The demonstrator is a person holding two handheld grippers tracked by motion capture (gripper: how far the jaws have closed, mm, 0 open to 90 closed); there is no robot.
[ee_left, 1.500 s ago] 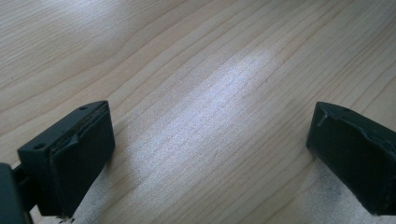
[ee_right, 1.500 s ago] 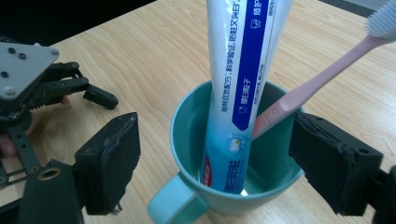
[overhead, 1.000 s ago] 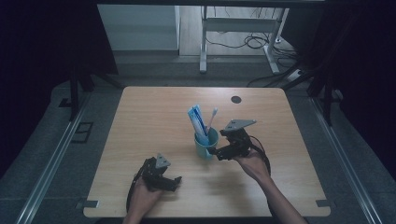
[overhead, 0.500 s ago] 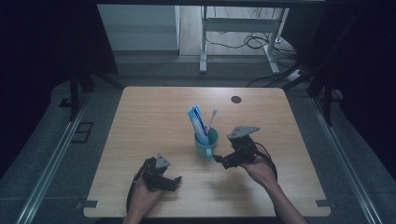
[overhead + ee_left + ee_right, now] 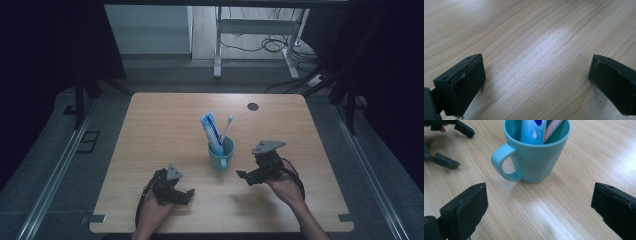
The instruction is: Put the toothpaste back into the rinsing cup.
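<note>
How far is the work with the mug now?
Done: the toothpaste tube and toothbrush stand in the teal mug. In hand: nothing; the right claw is open beside the mug, the left claw open over bare table. Left: nothing visibly outstanding.

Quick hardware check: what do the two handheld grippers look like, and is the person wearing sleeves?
Both are black two-jaw units. The left gripper and right gripper each carry a grey three-cornered plate on top and trail a black cable looping back by the wrist. Close up, the jaws are blocky black pads with small screw holes. No sleeves: forearms are bare as far as seen.
</note>
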